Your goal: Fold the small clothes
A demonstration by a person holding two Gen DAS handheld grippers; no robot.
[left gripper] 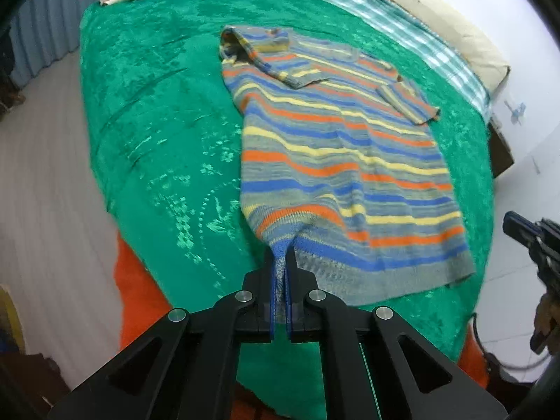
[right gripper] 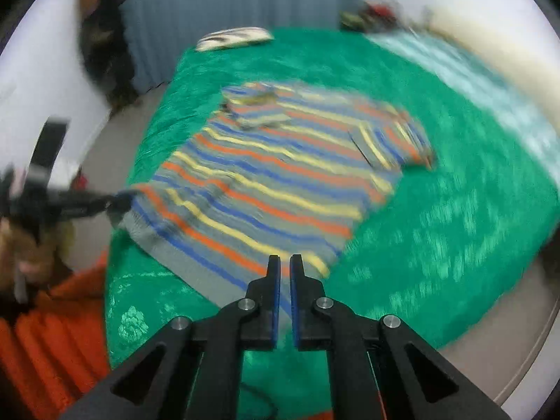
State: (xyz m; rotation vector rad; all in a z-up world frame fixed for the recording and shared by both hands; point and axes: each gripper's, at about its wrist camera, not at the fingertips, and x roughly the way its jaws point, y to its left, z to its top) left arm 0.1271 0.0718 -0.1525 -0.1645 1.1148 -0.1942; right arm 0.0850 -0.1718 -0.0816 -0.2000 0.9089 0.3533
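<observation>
Green plush bedding (left gripper: 157, 112) carries the job: the left gripper (left gripper: 280, 266) is clenched on the near hem corner of the striped sweater (left gripper: 336, 147), while the right gripper (right gripper: 285, 266), jaws nearly together, seems through blur to hold nothing. Sleeves lie folded inward; the body fold remains, and no lettering is readable.

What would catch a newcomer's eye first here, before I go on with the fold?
The striped sweater, banded orange, yellow and blue, spread across the middle of the bright green blanket. Next, the left gripper at the near edge, shut on the sweater's near left hem corner and pulling it into a peak. The right gripper is shut over the hem; whether it holds cloth is unclear.
</observation>
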